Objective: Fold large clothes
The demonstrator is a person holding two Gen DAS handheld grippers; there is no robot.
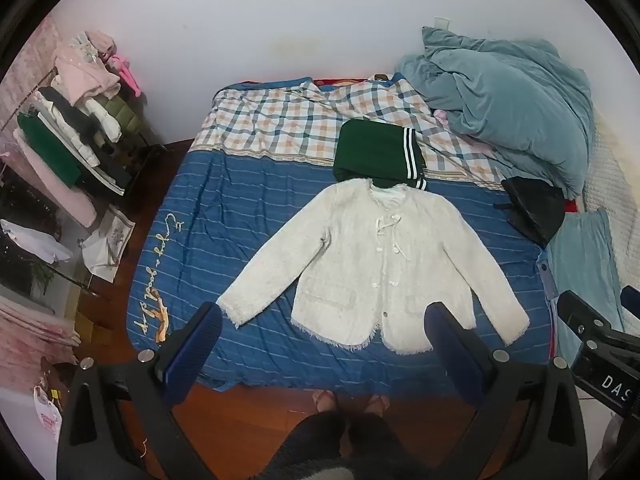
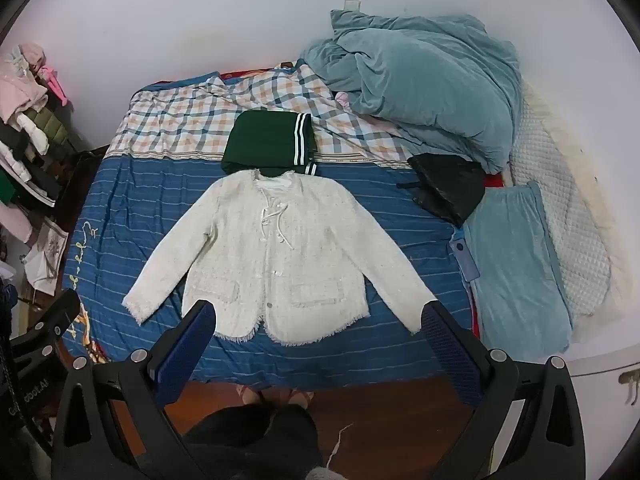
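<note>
A cream tweed jacket [image 1: 372, 264] lies flat, front up, on the blue striped bedspread [image 1: 224, 216], sleeves spread out to both sides. It also shows in the right wrist view [image 2: 276, 256]. A folded green garment [image 1: 376, 156] with white stripes lies just beyond its collar, and shows in the right wrist view [image 2: 268, 140]. My left gripper [image 1: 324, 332] is open and empty, held above the jacket's hem. My right gripper [image 2: 320, 328] is open and empty, above the hem and right cuff.
A heaped teal duvet [image 1: 508, 96] fills the bed's far right, with a black bag [image 1: 532, 208] beside it. A teal pillow [image 2: 516, 264] lies at the right edge. A clothes rack [image 1: 72, 132] stands left of the bed. The person's feet [image 1: 348, 400] stand on the wooden floor.
</note>
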